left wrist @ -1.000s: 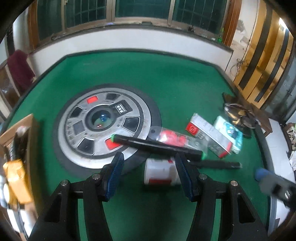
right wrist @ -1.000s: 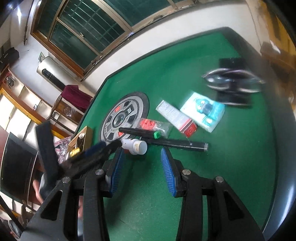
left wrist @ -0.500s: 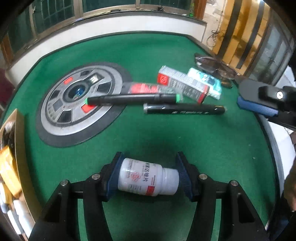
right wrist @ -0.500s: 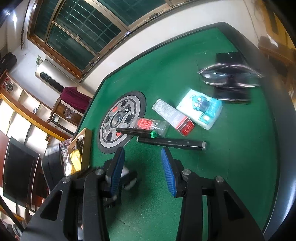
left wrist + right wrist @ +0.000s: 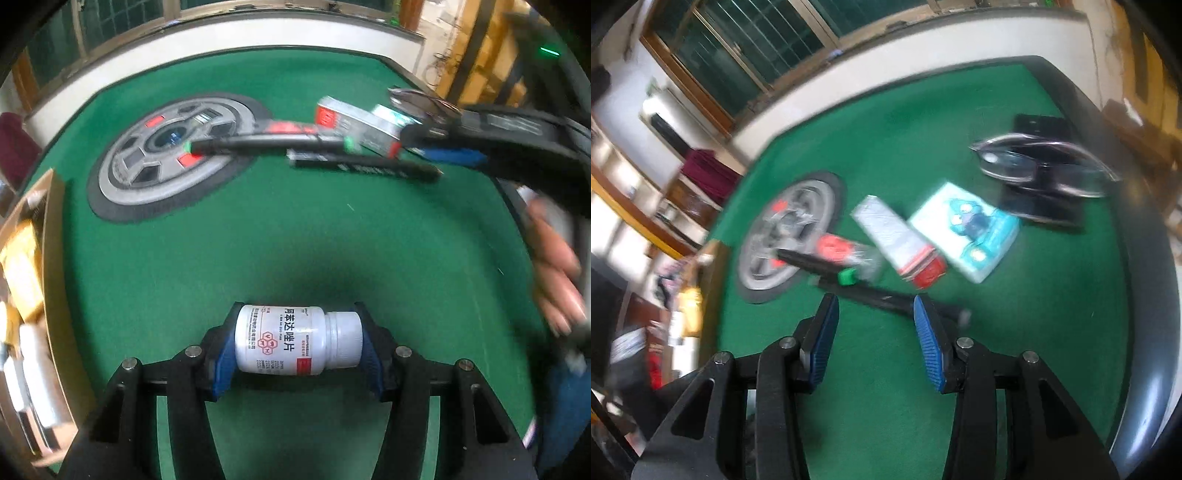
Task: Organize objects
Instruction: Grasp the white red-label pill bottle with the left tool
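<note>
Clamping white pill bottle [image 5: 291, 339] in left gripper [image 5: 297, 341]

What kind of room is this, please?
Probably a room in a home, used for games: a green felt table with a round control panel at its centre, like an automatic mahjong table, beside a wood-framed window.

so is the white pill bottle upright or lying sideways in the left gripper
Sideways. The white pill bottle lies crosswise between the left gripper's blue pads, cap toward the right pad, base against the left one, above the green table.
</note>
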A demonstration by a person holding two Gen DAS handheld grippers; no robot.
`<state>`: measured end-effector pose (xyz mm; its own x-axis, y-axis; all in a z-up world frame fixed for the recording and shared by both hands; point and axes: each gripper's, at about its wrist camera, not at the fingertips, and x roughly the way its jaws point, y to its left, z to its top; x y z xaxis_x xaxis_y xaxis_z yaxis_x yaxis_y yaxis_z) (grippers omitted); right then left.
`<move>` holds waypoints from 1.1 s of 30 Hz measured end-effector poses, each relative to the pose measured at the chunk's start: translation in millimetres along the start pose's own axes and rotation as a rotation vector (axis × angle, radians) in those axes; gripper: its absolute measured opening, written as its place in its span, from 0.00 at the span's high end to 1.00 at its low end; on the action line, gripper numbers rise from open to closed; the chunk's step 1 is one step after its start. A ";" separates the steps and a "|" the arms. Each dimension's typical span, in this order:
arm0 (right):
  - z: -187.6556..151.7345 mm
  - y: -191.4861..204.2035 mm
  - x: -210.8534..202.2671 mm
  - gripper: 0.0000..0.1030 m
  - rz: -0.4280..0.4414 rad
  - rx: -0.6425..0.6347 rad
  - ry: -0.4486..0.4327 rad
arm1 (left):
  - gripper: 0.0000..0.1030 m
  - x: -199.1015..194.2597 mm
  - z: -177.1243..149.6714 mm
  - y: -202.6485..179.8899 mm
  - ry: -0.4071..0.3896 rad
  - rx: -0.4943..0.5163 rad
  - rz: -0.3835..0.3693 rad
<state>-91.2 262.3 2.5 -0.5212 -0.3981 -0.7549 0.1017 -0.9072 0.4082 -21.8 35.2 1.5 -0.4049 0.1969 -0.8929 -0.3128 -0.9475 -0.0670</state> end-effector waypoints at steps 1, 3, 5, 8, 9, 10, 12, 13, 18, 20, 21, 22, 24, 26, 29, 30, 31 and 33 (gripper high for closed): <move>1.7 -1.8 4.5 0.61 -0.009 -0.006 0.008 | 0.51 -3.1 -5.4 -1.6 0.006 0.012 -0.001; 2.3 -6.9 11.2 0.61 -0.042 -0.006 0.021 | 0.50 -8.7 -15.4 -4.3 0.015 0.040 -0.019; -0.6 -9.5 15.9 0.61 -0.018 -0.009 0.057 | 0.50 -15.1 -23.6 -2.2 0.017 0.041 -0.038; -9.2 -1.2 15.6 0.61 0.067 -0.030 0.116 | 0.50 -29.3 -34.9 9.6 -0.009 -0.001 -0.060; -13.4 5.1 14.7 0.61 0.109 -0.047 0.143 | 0.50 -33.0 -37.5 14.5 -0.014 -0.023 -0.069; -18.9 13.1 15.7 0.61 0.156 -0.066 0.182 | 0.50 -37.0 -40.2 20.6 -0.017 -0.054 -0.086; -28.5 29.6 18.4 0.61 0.217 -0.111 0.232 | 0.50 -42.0 -42.5 29.3 -0.027 -0.095 -0.105; -31.0 35.7 18.6 0.61 0.210 -0.130 0.234 | 0.50 -44.1 -43.5 31.7 -0.037 -0.105 -0.100; -38.1 45.2 16.1 0.61 0.088 -0.211 0.189 | 0.50 -39.7 -45.3 33.0 -0.041 -0.067 -0.049; -39.1 42.6 15.0 0.61 0.113 -0.195 0.193 | 0.50 -34.9 -47.4 30.1 -0.029 -0.057 -0.047; -39.8 42.9 13.7 0.61 0.114 -0.197 0.189 | 0.50 -33.2 -48.0 27.0 -0.029 -0.051 -0.047; -39.9 44.0 12.6 0.61 0.107 -0.202 0.180 | 0.50 -33.0 -48.8 24.2 -0.035 -0.045 -0.045; -38.0 46.2 12.8 0.61 0.103 -0.197 0.169 | 0.49 -30.0 -48.0 14.0 -0.035 -0.027 -0.038; -38.6 44.8 13.2 0.61 0.110 -0.189 0.171 | 0.49 -31.8 -49.3 3.1 -0.040 0.006 -0.051; -39.3 44.7 13.2 0.61 0.104 -0.189 0.170 | 0.49 -36.5 -52.4 -8.1 -0.046 0.075 -0.082; -38.6 45.7 13.2 0.61 0.104 -0.187 0.170 | 0.49 -39.7 -53.0 -9.3 -0.062 0.090 -0.079; -38.4 45.2 12.4 0.61 0.105 -0.183 0.168 | 0.49 -42.1 -52.7 -8.5 -0.074 0.096 -0.071; -38.4 46.0 11.7 0.61 0.111 -0.181 0.164 | 0.49 -45.7 -50.1 -0.9 -0.098 0.093 -0.055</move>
<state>-60.1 210.7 -7.2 -0.3554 -0.4997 -0.7899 0.3078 -0.8606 0.4059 40.1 14.4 20.0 -0.4657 0.2763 -0.8407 -0.4135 -0.9079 -0.0694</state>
